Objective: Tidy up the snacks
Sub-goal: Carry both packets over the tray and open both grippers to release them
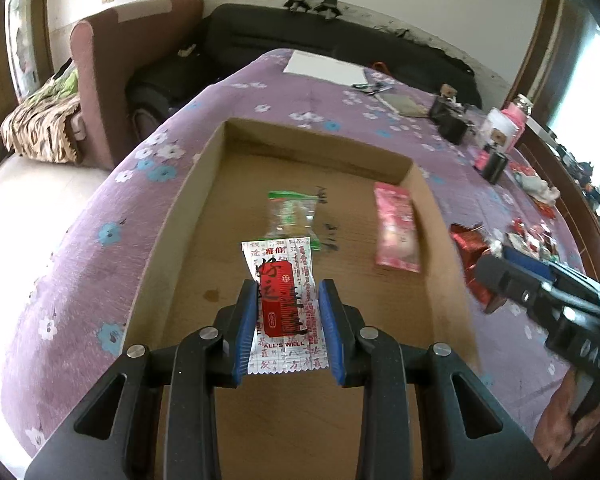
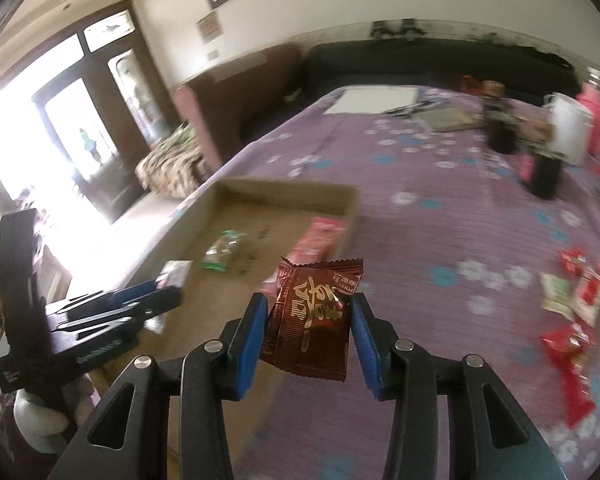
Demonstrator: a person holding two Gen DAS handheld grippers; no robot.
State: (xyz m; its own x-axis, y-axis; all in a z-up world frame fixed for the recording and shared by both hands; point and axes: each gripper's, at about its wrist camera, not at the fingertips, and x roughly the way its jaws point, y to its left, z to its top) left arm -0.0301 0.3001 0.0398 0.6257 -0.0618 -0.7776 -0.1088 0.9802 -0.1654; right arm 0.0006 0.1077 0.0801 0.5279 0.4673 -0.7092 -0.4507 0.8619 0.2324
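A shallow cardboard tray (image 1: 172,216) lies on the purple flowered cloth. In it lie a clear green-edged packet (image 1: 292,216) and a pink packet (image 1: 396,228). My left gripper (image 1: 290,292) is over the tray, its jaws around a white and red snack packet (image 1: 284,300); a small gap shows on the right side. My right gripper (image 2: 308,304) is shut on a dark red snack packet (image 2: 312,320), held above the cloth right of the tray (image 2: 284,192). The right gripper also shows in the left wrist view (image 1: 500,272), and the left gripper in the right wrist view (image 2: 140,296).
Several red and white snack packets (image 2: 576,312) lie loose on the cloth at the right. Dark jars (image 2: 544,176), a white container (image 2: 568,128), a white sheet (image 1: 324,66) and small items stand at the far end. A sofa (image 1: 260,36) and armchair (image 1: 112,52) are beyond.
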